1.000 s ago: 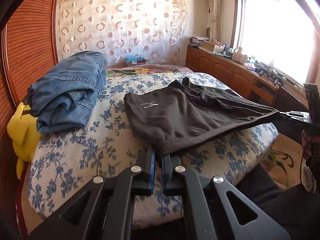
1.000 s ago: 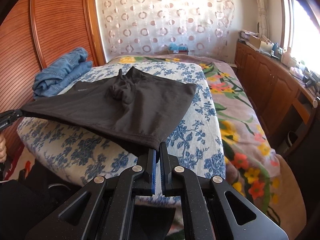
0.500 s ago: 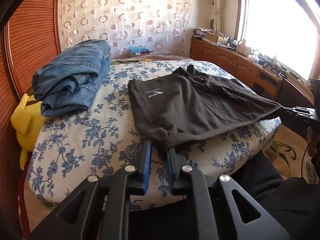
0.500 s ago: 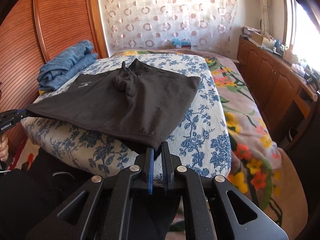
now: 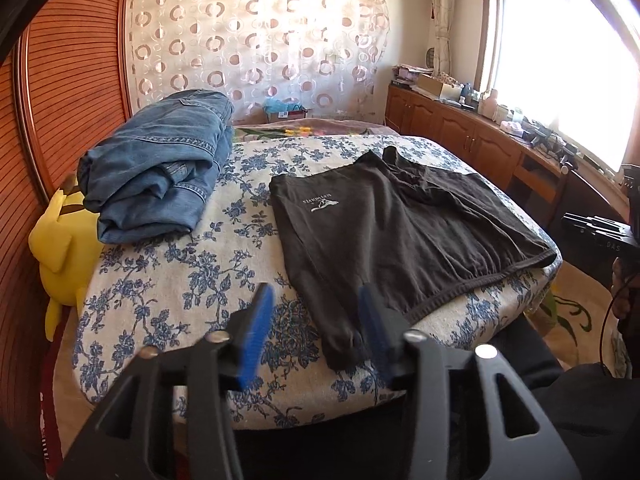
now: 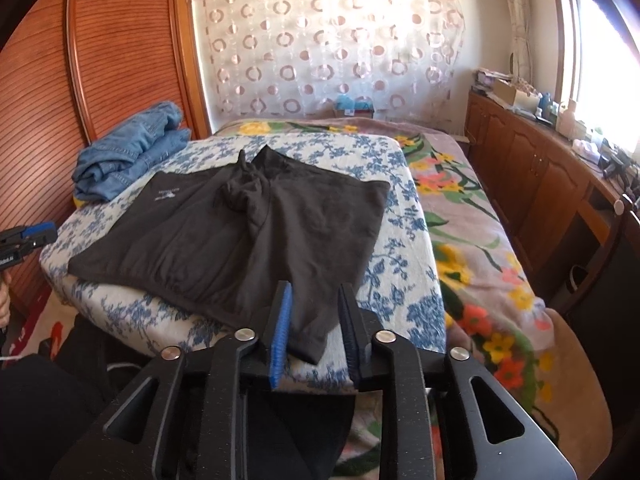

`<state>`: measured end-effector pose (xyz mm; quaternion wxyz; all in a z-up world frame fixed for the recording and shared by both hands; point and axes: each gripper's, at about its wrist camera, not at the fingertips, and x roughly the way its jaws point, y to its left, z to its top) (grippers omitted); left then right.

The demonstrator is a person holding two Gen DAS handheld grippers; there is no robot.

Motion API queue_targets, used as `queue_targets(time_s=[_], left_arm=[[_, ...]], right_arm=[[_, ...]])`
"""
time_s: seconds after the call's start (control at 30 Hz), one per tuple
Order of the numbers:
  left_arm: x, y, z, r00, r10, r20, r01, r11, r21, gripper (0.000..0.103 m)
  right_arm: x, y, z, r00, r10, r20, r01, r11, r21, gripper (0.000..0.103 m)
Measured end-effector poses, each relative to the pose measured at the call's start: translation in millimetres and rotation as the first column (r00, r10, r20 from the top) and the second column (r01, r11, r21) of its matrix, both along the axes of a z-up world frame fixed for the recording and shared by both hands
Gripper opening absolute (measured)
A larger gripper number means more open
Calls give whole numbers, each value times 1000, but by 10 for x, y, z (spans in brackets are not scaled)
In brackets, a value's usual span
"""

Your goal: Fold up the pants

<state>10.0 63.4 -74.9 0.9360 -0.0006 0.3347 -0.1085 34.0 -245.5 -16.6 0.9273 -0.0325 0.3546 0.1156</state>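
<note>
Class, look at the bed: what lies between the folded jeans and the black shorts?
Nothing but bare floral bedspread separates the jeans from the shorts; they lie apart. The left wrist view shows this best.

Both tongs, left (image 5: 316,326) and right (image 6: 314,322), are matte black angular frames with triangular cutouts, round silver screws, and ribbed blue pads (image 6: 280,332) lining the fingers.
</note>
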Motion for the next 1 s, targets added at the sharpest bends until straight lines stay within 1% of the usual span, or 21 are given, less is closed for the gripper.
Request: queue_targets(time_s=[0.07, 0.13, 0.23, 0.3, 0.43, 0.5, 0.57, 0.63, 0.83, 0.9, 0.97, 1.0], left_arm=[[49, 14, -3, 1000, 7, 3, -7, 1000, -12, 56], [104, 24, -6, 1000, 11, 5, -11, 1000, -27, 63], [198, 11, -14, 1000, 8, 4, -8, 1000, -21, 66], [278, -32, -30, 1000, 1, 3, -1, 1000, 9, 66], [419, -71, -55, 1000, 6, 12, -7, 999, 47, 66], [515, -82, -68, 1000, 3, 9, -3, 999, 54, 66], [598, -91, -80, 1000, 3, 12, -3, 998, 62, 66], [705, -112, -91, 1000, -7, 11, 6, 997, 72, 66], [987, -129, -113, 1000, -29, -13, 30, 998, 54, 66], [1096, -140, -144, 999, -31, -27, 32, 998, 59, 65], [1202, -144, -184, 998, -42, -42, 44, 997, 60, 58], [1267, -137, -210, 997, -46, -56, 49, 997, 57, 56]], right_arm=[[54, 19, -28, 1000, 3, 6, -3, 1000, 5, 31], [117, 45, -78, 1000, 6, 5, -6, 1000, 11, 32], [224, 72, -170, 1000, 7, -4, -7, 1000, 16, 32], [289, 83, -226, 1000, 6, -8, -5, 1000, 15, 32], [415, 100, -297, 1000, 5, -6, -5, 1000, 11, 34], [491, 120, -323, 1000, 7, 0, -7, 1000, 6, 40], [566, 147, -346, 1000, 6, 3, -6, 1000, -4, 44], [651, 178, -376, 1000, 10, 5, -10, 1000, -11, 46], [835, 254, -504, 1000, 20, -19, -21, 999, -31, 47], [865, 279, -543, 999, 24, -26, -25, 999, -35, 48], [893, 307, -596, 999, 24, -40, -26, 999, -47, 48], [899, 319, -622, 999, 21, -47, -24, 998, -59, 50]])
